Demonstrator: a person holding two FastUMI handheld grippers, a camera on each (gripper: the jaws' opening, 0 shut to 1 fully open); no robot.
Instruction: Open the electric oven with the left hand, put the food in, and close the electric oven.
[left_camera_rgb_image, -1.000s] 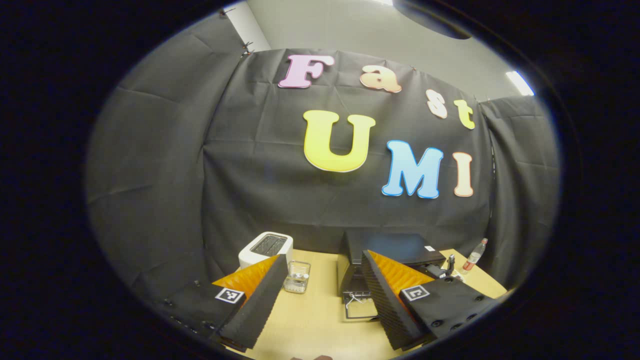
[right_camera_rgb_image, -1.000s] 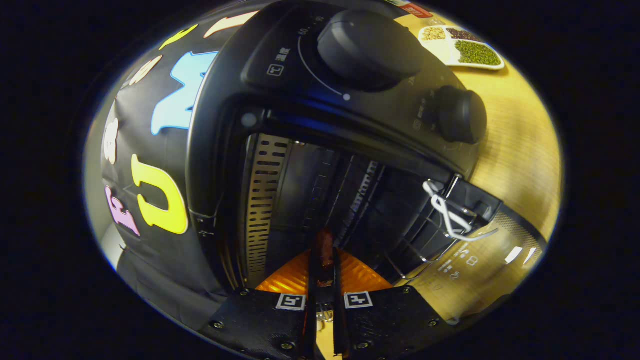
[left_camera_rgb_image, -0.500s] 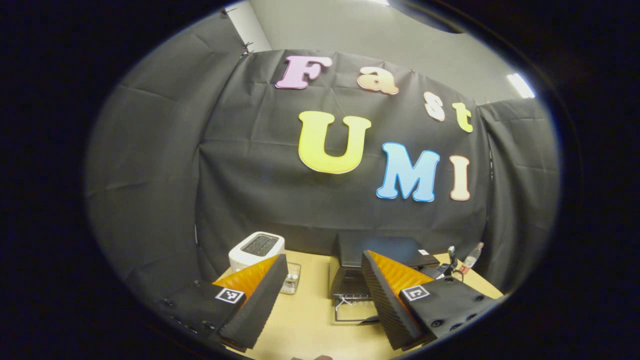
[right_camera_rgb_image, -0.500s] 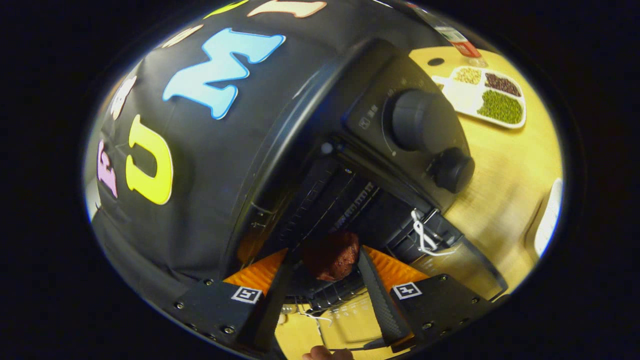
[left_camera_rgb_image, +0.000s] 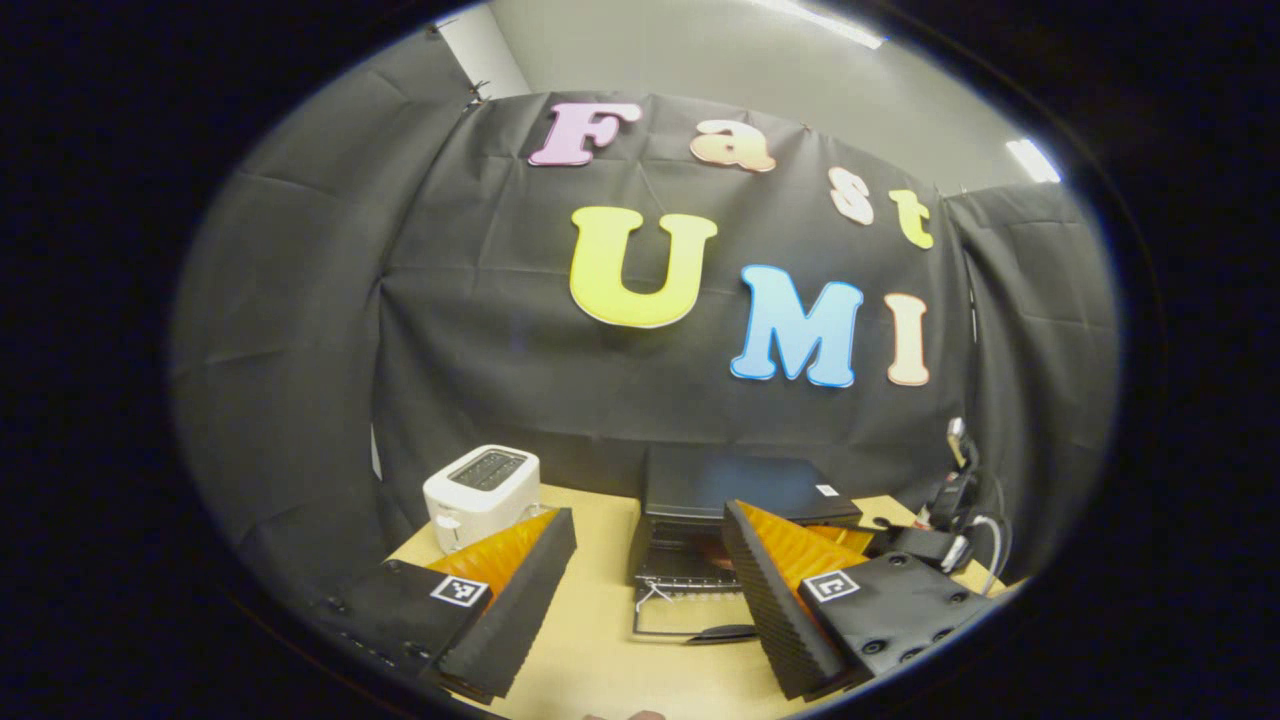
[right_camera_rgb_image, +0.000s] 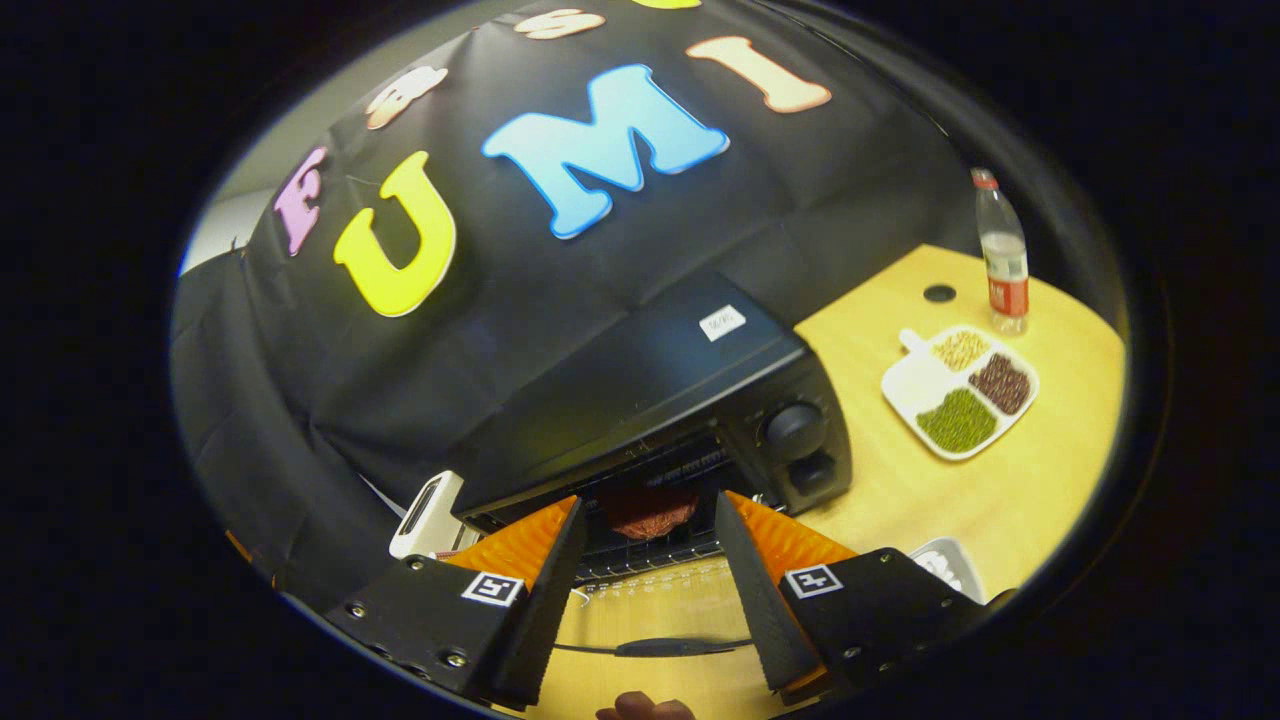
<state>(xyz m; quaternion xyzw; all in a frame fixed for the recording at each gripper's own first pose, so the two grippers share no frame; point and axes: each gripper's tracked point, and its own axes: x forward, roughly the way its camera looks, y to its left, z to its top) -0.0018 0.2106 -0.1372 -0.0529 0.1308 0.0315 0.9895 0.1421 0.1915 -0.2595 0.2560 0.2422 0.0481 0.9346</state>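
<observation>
Change: right claw (right_camera_rgb_image: 640, 560) had drawn back from the oven mouth since half a second before; the reddish-brown food (right_camera_rgb_image: 650, 510) then sat between its fingers at the opening, and now lay inside the electric oven (right_camera_rgb_image: 640, 400), apart from them.
Earlier still: a second before, the same claw was closed thin on the food, deep in the cavity.
Right claw: fingers spread wide, holding nothing, hovering in front of the lowered oven door (right_camera_rgb_image: 650, 600).
Left claw: left claw (left_camera_rgb_image: 645, 590) had its fingers well apart and empty, held back from the oven, above the near edge of the desk (left_camera_rgb_image: 600, 620); its view had shifted a little since a second ago, the oven sitting lower and more central.
Food: a dark red, lumpy piece resting on the wire rack just inside the opening, seen in the right gripper view.
Oven: black box with two round knobs (right_camera_rgb_image: 795, 430) on its right side; the door hung open and flat, with a dark handle (right_camera_rgb_image: 650, 648) along its front edge.
Toaster: white toaster (left_camera_rgb_image: 480, 490) stood on the desk left of the oven.
Other items: a divided white tray (right_camera_rgb_image: 958, 390) of beans lay right of the oven, with a clear bottle (right_camera_rgb_image: 1003, 255) beyond it.
</observation>
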